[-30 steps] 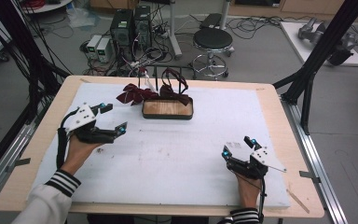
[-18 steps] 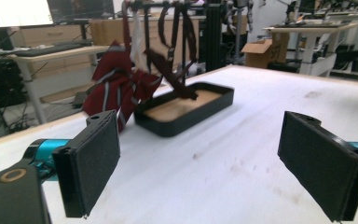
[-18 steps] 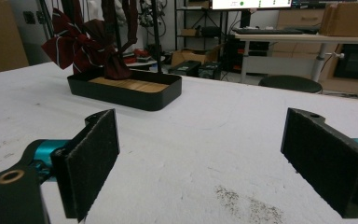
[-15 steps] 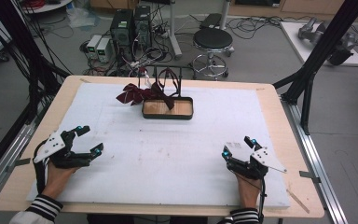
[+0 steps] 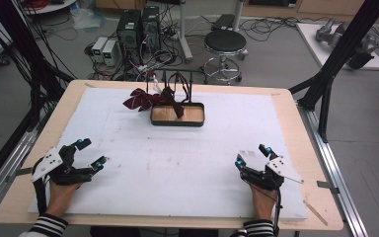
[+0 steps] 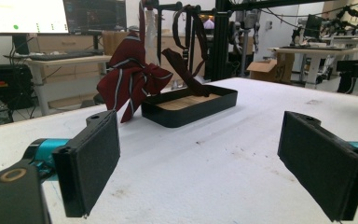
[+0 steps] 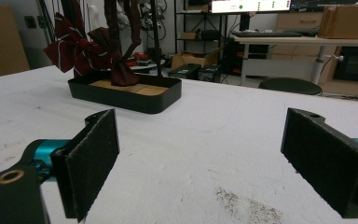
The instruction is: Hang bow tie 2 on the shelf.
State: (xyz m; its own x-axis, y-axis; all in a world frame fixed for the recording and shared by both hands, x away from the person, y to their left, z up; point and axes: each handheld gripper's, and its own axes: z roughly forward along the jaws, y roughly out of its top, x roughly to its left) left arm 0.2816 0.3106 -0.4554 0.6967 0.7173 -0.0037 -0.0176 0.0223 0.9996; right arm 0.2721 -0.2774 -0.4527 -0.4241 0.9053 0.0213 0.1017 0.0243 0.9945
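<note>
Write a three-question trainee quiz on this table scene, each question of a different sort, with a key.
1. True or false: the left gripper is shut on the bow tie.
2. Multiple choice: where does the black tray sit on the white board?
A. at the person's near edge
B. toward the far edge, near the middle
C. between the two grippers
3. Fill in the blank: the right gripper has its jaws ____, with nothing between them.

Key:
1. False. Its jaws stand apart over bare board, well short of the bow tie.
2. B.
3. open.
</note>
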